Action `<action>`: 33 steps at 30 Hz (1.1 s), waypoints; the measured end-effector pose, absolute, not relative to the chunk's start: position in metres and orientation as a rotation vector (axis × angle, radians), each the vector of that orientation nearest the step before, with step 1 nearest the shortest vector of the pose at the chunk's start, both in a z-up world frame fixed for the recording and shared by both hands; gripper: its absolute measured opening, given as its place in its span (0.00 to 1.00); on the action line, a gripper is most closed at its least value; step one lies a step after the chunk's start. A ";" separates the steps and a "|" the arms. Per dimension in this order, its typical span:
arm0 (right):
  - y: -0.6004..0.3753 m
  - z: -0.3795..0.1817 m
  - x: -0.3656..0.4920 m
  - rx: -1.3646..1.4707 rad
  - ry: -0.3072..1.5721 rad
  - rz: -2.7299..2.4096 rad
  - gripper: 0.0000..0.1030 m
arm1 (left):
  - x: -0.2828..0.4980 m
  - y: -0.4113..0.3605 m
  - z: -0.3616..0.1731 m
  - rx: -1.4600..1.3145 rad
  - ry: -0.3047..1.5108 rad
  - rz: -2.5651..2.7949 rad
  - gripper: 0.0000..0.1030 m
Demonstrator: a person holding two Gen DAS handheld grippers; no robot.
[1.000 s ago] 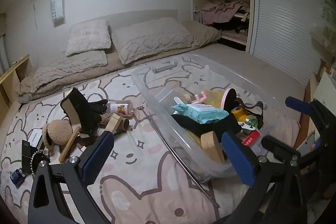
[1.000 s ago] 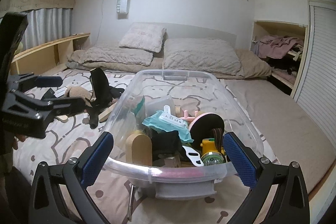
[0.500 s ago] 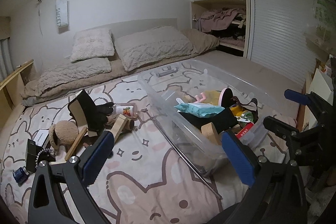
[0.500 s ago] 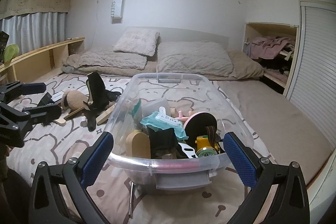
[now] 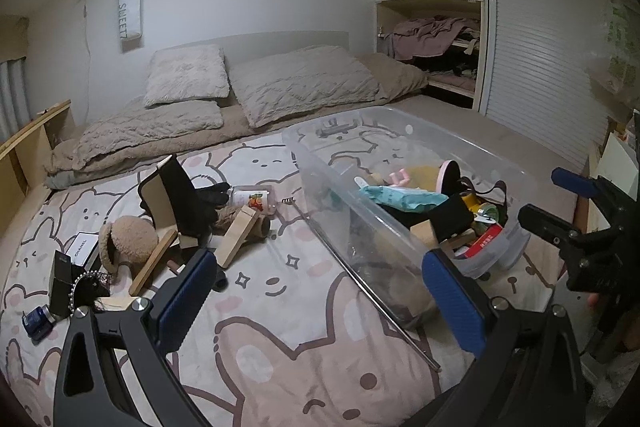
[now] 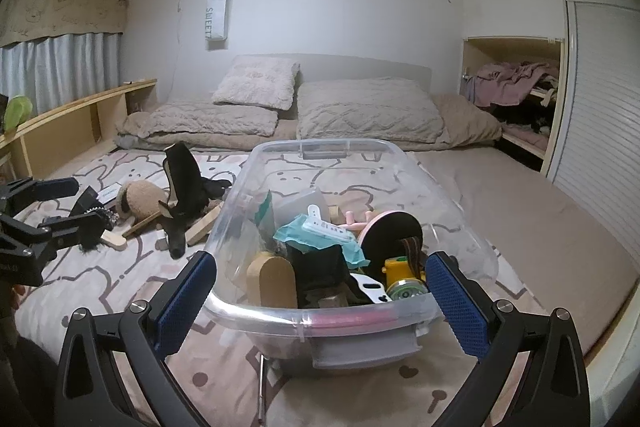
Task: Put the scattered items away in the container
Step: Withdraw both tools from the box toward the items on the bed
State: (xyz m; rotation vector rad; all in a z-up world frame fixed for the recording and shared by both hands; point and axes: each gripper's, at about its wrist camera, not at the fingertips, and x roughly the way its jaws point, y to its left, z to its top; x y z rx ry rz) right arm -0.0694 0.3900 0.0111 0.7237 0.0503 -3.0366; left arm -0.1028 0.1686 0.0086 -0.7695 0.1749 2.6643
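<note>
Much of the scattered pile (image 5: 168, 227) overlaps and is hard to tell apart; a plush toy (image 5: 128, 239), wooden blocks (image 5: 236, 235) and a small bottle (image 5: 256, 199) show. The left claw (image 5: 320, 303) hovers over the bed (image 5: 280, 327), jaws apart and empty, the pile ahead to its left. The right claw (image 6: 320, 303) is likewise spread and empty, the clear plastic bin (image 6: 320, 319) directly between its fingers.

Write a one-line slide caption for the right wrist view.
Open right gripper faces the part-filled clear plastic storage bin on the bear-print bedspread; scattered items lie left.
</note>
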 end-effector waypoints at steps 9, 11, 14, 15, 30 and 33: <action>0.378 0.010 -0.080 0.703 0.034 -3.015 1.00 | -0.112 0.153 0.004 -0.778 0.152 2.680 1.00; 0.373 0.011 -0.083 0.689 0.034 -3.000 1.00 | -0.113 0.149 0.006 -0.771 0.140 2.686 1.00; 0.363 0.014 -0.087 0.666 0.044 -2.986 1.00 | -0.117 0.141 0.010 -0.756 0.119 2.699 1.00; 0.359 0.015 -0.089 0.659 0.046 -2.980 1.00 | -0.118 0.137 0.012 -0.751 0.108 2.706 1.00; 0.312 0.028 -0.111 0.551 0.052 -2.904 1.00 | -0.143 0.087 0.012 -0.738 0.029 2.794 1.00; 0.302 0.028 -0.114 0.545 0.063 -2.897 1.00 | -0.149 0.072 0.012 -0.736 0.017 2.829 1.00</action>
